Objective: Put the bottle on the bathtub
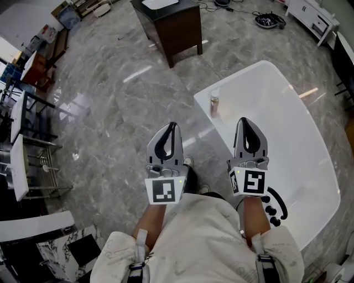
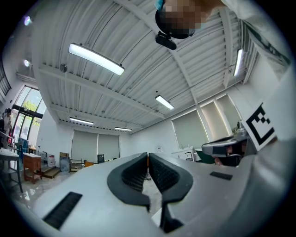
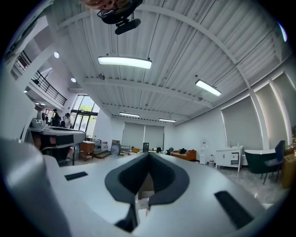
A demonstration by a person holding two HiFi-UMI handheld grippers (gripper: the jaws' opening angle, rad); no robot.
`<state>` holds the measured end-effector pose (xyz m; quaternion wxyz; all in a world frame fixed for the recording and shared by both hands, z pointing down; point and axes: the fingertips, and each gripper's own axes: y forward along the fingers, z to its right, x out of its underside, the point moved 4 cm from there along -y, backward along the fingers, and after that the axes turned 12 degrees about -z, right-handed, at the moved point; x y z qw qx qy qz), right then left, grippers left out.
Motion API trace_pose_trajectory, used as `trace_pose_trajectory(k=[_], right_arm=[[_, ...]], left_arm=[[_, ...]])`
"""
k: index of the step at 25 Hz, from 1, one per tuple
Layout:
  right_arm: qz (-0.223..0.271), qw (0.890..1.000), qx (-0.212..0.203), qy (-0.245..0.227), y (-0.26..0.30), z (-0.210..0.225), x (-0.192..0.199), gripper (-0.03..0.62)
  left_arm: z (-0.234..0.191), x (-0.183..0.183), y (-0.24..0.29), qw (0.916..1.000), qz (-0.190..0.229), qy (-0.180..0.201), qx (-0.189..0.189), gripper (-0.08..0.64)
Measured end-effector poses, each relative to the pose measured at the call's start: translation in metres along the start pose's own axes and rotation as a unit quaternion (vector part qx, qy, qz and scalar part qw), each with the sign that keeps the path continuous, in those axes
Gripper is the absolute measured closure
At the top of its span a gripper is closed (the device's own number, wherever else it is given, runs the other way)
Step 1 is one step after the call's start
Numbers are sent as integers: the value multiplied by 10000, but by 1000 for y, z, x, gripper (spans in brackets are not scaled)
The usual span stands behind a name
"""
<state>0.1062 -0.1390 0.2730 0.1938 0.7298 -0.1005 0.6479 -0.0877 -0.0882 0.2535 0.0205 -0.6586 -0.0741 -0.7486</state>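
Note:
A small brown bottle with a white cap point(image 1: 214, 103) stands upright on the near-left rim of the white bathtub point(image 1: 287, 138). My left gripper point(image 1: 172, 125) hangs over the marble floor, left of the tub, shut and empty. My right gripper point(image 1: 245, 120) hovers above the tub's near rim, a little nearer to me than the bottle and apart from it; it is shut and holds nothing. Both gripper views point up at the ceiling and show the left gripper point(image 2: 148, 155) and right gripper point(image 3: 148, 154) with their jaws pressed together.
A dark wooden cabinet point(image 1: 171, 25) stands on the floor beyond the tub. Metal racks and a white shelf point(image 1: 25, 160) line the left side. A white cabinet point(image 1: 315, 16) sits at the far right. Grey marble floor point(image 1: 110, 105) spreads between them.

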Motion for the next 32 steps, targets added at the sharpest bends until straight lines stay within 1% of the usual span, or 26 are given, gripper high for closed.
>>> trace_pose_trajectory(k=[5,21,32], right_arm=[[-3,10000,12,-34,3,-2,-2,603],[-59,9997,-141,-199,17,-16,-1,603],[-182,9993,-193,-252,21,-21,3,603]], left_arm=[[-4,0,1,10000,-21,-22,-26,551],[-16,9,5,9998,-121,-129,-115,551],[-17,11,5,9996,-209,-118,-117,551]])
